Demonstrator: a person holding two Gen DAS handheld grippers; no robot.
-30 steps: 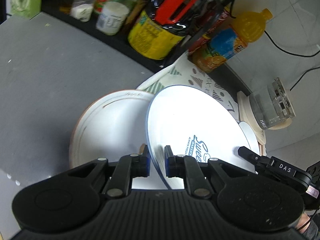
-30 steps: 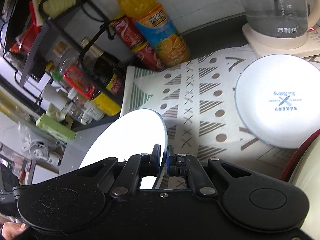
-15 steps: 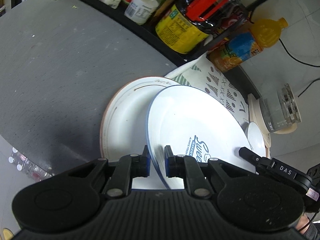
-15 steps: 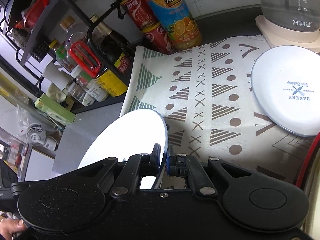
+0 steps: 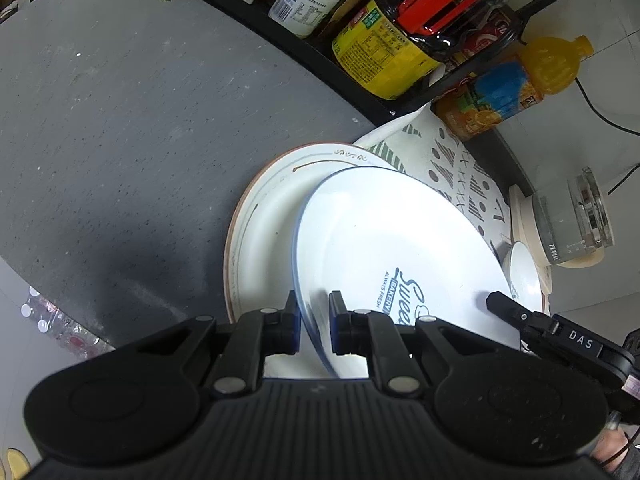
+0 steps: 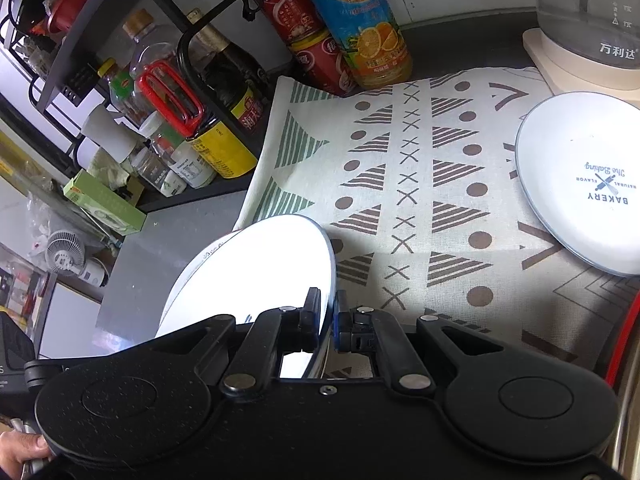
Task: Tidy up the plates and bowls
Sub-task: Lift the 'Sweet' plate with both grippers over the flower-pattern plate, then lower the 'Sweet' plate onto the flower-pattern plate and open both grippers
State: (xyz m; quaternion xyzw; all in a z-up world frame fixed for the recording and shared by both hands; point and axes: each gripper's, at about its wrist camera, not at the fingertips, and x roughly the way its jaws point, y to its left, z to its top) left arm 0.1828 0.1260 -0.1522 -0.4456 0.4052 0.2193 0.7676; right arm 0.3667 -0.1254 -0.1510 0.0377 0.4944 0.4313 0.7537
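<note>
Both grippers hold one white blue-rimmed plate (image 5: 384,240) by opposite edges. My left gripper (image 5: 314,322) is shut on its near rim; my right gripper (image 6: 329,320) is shut on the other rim, where the plate (image 6: 264,272) shows tilted. It hangs over a larger white plate with a brown rim (image 5: 264,216) that lies on the grey counter. A small white "Bakery" plate (image 6: 580,184) lies on the patterned cloth (image 6: 420,184) at the right; it also shows in the left wrist view (image 5: 524,276).
A black rack with bottles and jars (image 5: 400,40) lines the counter's back. An orange juice bottle (image 6: 360,28) and red cans (image 6: 304,36) stand behind the cloth. A glass kettle (image 6: 588,12) on a cream base stands at the back right. The grey counter (image 5: 120,120) stretches left.
Both grippers with the blue-rimmed plate have moved toward the brown-rimmed plate. More of the grey counter and the cloth shows. Both grips are unchanged.
</note>
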